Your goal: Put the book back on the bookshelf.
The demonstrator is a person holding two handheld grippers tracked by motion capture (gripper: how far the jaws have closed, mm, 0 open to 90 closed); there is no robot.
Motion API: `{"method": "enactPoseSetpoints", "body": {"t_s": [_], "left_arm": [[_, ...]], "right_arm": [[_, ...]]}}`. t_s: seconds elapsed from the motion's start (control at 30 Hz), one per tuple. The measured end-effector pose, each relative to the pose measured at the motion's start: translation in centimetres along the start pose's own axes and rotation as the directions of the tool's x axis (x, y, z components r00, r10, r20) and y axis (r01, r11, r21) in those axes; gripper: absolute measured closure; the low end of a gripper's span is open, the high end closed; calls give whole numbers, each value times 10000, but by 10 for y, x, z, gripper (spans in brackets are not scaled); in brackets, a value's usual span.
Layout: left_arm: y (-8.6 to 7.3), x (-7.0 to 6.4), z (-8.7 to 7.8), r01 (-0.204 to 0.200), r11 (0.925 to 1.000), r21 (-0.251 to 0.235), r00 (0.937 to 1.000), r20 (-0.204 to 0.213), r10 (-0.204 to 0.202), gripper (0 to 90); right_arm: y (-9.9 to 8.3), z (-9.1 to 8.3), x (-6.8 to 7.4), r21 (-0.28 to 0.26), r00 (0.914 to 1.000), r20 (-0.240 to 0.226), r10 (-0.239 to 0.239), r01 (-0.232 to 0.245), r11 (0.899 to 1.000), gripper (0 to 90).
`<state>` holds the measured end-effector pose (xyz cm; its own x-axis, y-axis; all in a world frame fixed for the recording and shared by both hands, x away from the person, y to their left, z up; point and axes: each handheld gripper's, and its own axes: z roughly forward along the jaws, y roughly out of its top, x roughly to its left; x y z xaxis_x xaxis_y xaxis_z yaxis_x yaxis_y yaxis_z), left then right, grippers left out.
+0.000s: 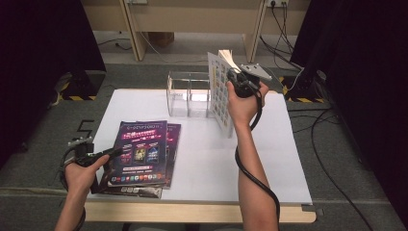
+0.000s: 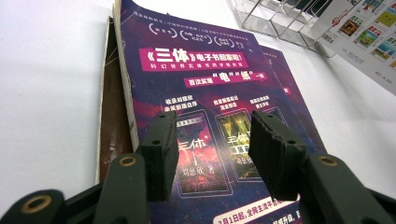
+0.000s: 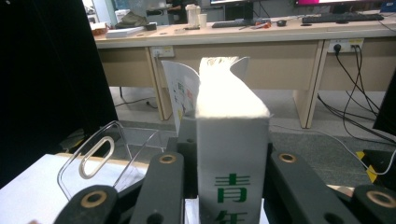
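Observation:
A white magazine (image 1: 220, 92) with small colour pictures on its cover is held upright above the table, just right of a clear acrylic rack (image 1: 188, 94). My right gripper (image 1: 239, 79) is shut on its spine; in the right gripper view the white spine (image 3: 230, 154) with green characters fills the gap between the jaws. A stack of purple magazines (image 1: 141, 153) lies flat at the near left. My left gripper (image 1: 103, 155) stands open at the stack's left edge. In the left gripper view the purple cover (image 2: 205, 93) shows between the spread pads (image 2: 161, 154).
The white tabletop (image 1: 269, 159) has free room at the middle and right. The clear rack (image 3: 100, 154) has upright dividers. Cables (image 1: 332, 125) trail over the grey floor to the right, and wooden desk legs (image 1: 134, 33) stand beyond the table.

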<state>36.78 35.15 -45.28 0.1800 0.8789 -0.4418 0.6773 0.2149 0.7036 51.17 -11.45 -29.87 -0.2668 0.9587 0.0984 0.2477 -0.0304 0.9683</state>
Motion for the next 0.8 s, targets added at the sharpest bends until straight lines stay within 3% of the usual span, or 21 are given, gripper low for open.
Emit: {"method": "enactPoseSetpoints", "body": {"t_s": [0.8], "left_arm": [[0, 2, 0, 48, 10000, -1, 10000, -12, -48, 516]], "right_arm": [[8, 13, 1, -164, 9999, 66, 122, -121, 9998, 742]]}}
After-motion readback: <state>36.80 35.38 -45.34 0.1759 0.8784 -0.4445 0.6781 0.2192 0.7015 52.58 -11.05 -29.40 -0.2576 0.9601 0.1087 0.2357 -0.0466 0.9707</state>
